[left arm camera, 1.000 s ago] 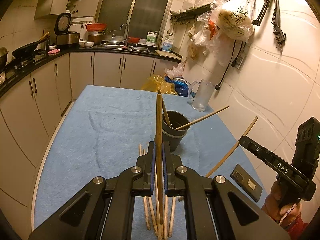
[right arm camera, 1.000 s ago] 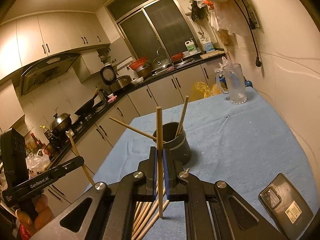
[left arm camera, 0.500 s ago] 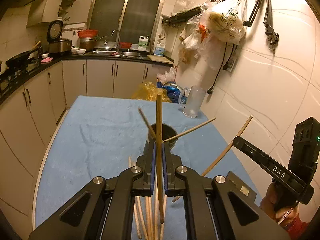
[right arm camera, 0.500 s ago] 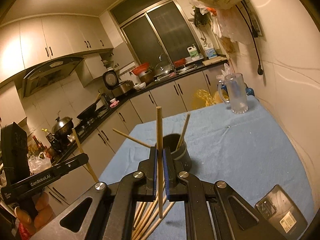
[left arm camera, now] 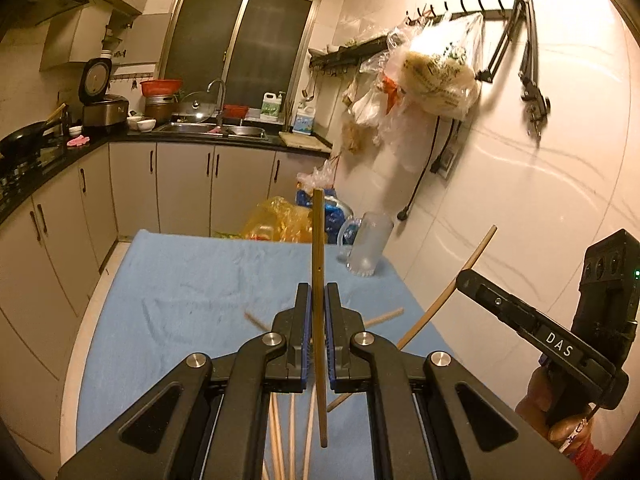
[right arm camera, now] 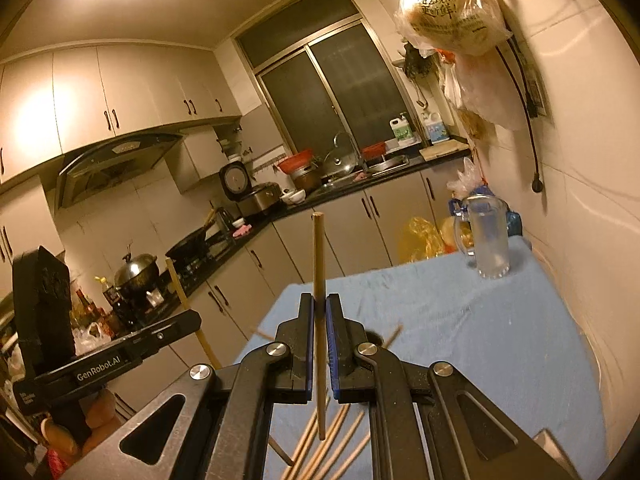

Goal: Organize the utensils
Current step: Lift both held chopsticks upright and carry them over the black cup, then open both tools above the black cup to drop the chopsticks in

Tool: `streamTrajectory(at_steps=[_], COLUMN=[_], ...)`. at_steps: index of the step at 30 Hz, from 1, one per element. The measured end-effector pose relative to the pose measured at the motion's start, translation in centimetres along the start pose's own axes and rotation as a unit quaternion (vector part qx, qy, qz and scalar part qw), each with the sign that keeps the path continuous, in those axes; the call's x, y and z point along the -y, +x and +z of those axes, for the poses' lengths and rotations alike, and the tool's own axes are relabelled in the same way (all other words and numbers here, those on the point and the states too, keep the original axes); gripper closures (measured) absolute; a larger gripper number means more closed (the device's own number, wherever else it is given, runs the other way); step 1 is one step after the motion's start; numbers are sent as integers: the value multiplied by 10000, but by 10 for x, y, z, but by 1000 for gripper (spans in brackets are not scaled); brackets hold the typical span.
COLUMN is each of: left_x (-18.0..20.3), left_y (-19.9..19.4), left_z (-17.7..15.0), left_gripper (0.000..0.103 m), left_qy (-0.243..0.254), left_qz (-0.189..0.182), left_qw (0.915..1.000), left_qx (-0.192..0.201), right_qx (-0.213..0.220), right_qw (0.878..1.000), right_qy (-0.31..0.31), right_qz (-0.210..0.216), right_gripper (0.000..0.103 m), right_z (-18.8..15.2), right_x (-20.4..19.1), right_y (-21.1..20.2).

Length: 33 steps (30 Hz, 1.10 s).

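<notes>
Between the left gripper's (left arm camera: 318, 316) jaws a thin wooden chopstick (left arm camera: 318, 248) stands upright, pinched; the right gripper (right arm camera: 319, 320) pinches another light wooden chopstick (right arm camera: 319, 256) likewise. Below, loose wooden chopsticks (right arm camera: 340, 436) lie on the blue-clothed desk (right arm camera: 460, 320), a clear glass jug (right arm camera: 486, 240) far off.

Both grippers are black, angular frames with silver screws and blue-padded jaws; side labels read "DAS" and "GenRobot.AI".

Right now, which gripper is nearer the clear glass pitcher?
Right, likely: right gripper sits by the wall, like the clear glass pitcher; left gripper is further out.
</notes>
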State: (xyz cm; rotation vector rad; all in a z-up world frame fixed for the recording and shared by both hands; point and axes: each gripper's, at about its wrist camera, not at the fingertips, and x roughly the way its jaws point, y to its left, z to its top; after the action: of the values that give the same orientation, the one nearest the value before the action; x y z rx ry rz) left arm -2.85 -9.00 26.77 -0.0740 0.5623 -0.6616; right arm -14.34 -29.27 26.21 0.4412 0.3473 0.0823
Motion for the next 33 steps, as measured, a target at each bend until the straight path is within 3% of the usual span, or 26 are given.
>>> streamTrajectory(at_steps=[12,23,33], left_x=[-7,-21,-32], left_y=[47,117,150], left_z=[62,58,39], left_gripper=[97,97,97], left_qy=[-277,-403,-387], left_qz=[197,552,663], left_qw=[9993,9977,9966], left_qx=[185,39,-295], right_qx=[91,-294,-848], right_qw=[9996,9984,9949], right_qy=[7,151,243], right_qz=[-250,-458,-491], right_gripper=[96,96,96], right_z=[60,57,37], right_x=[15,52,72], right_y=[45,107,143])
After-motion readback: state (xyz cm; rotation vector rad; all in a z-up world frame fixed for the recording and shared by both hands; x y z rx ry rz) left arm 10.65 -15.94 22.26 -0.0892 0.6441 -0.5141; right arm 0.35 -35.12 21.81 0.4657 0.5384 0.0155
